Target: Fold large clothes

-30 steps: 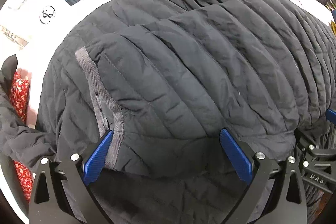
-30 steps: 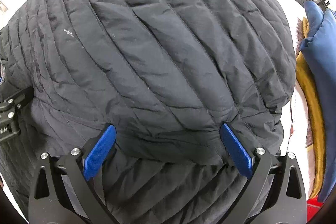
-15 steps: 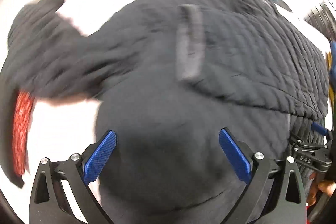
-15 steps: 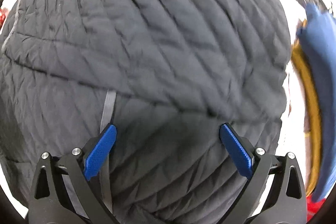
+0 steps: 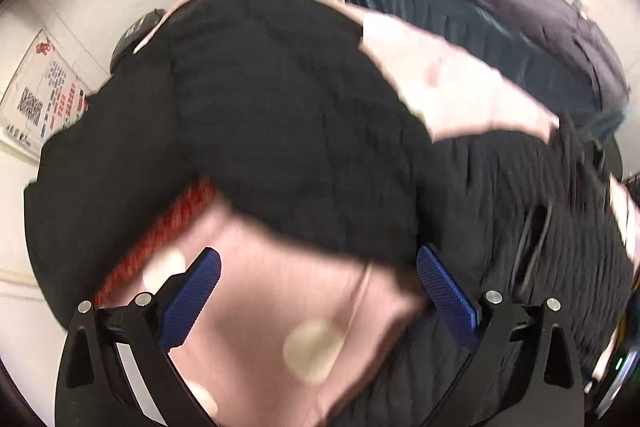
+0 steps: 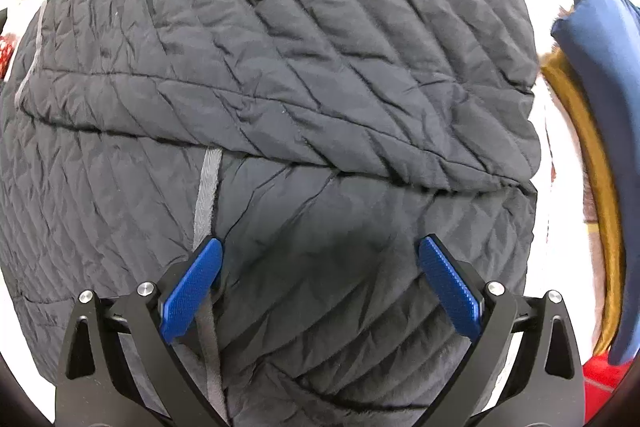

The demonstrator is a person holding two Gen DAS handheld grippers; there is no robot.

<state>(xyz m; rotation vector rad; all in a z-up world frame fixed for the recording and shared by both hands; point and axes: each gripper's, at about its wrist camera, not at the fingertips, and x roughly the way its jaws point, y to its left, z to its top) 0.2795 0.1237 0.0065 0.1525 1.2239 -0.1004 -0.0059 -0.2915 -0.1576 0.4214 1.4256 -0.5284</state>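
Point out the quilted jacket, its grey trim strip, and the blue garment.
quilted jacket (image 6: 280,47), right wrist view, upper folded panel.
grey trim strip (image 6: 206,187), right wrist view, mid-length.
blue garment (image 6: 600,39), right wrist view, upper part.

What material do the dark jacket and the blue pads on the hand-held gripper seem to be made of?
The dark jacket looks like thin matte nylon or polyester over soft padding: stitched diagonal channels puff up and fine wrinkles cross them. The blue pads of the right hand-held gripper look like rubber or moulded plastic, with a fine gridded texture for grip.
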